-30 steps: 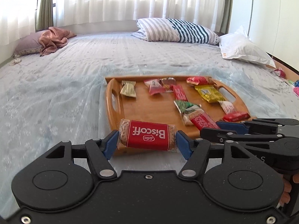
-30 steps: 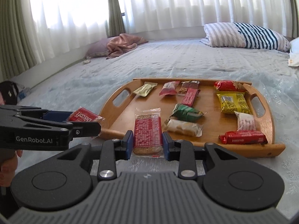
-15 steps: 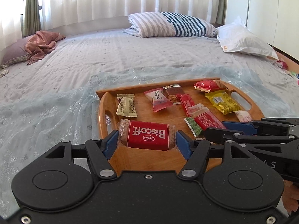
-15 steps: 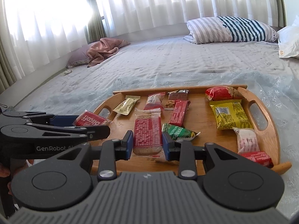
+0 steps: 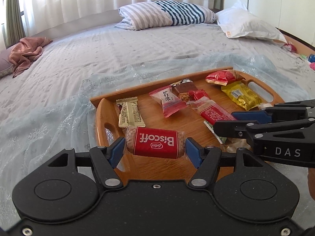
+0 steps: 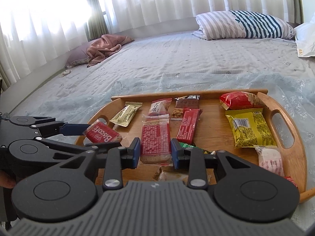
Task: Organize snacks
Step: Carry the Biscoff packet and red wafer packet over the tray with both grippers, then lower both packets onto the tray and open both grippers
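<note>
Bamboo tray (image 6: 283, 158) on the bed (image 6: 177, 63), snacks spread flat across its floor. Left claw (image 5: 155, 146) at lower centre of its own view, clamped endwise on the red Biscoff pack (image 5: 155, 142), held above the tray's near-left corner, probably for setting down there. Right claw (image 6: 156, 151) at lower centre of its view, pinched on the clear-and-red biscuit pack (image 6: 155, 137), lengthwise over the tray's middle, apparently bound for a row.

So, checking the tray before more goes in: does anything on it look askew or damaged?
Nothing looks damaged. The snacks on the wooden tray lie loosely: the pink packet sits tilted, and a red bar overlaps the brown nut bar.
</note>
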The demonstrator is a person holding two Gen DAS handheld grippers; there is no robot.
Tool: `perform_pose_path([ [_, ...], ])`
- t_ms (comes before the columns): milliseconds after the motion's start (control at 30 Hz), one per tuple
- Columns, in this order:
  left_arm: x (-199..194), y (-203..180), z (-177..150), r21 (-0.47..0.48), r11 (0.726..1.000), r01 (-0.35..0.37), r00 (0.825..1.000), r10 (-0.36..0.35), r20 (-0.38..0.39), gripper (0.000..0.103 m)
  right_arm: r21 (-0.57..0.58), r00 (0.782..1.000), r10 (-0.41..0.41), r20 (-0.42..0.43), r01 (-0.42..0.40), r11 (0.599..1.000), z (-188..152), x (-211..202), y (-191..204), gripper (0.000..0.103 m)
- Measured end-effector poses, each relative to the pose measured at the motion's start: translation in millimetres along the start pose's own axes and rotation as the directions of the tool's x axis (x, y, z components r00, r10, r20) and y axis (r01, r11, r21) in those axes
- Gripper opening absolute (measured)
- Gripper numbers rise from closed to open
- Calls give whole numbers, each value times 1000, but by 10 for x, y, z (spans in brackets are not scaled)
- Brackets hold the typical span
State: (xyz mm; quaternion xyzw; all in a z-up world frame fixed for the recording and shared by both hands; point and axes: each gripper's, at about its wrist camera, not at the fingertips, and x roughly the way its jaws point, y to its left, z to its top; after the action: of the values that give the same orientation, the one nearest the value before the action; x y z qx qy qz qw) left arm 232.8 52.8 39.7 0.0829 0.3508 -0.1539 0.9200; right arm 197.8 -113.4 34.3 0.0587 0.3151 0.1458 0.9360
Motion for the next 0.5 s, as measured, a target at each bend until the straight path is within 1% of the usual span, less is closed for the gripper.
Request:
perform_pose_path([
  [200, 116, 48, 6, -8, 1000, 4, 1000, -4, 3, 66, 3, 1000, 1, -13, -1, 1000, 5, 104, -9, 38],
  [500, 250, 51, -19, 4, 1000, -9, 1000, 10, -6, 66, 8, 1000, 0, -28, 0, 1000, 30, 231, -20, 38],
])
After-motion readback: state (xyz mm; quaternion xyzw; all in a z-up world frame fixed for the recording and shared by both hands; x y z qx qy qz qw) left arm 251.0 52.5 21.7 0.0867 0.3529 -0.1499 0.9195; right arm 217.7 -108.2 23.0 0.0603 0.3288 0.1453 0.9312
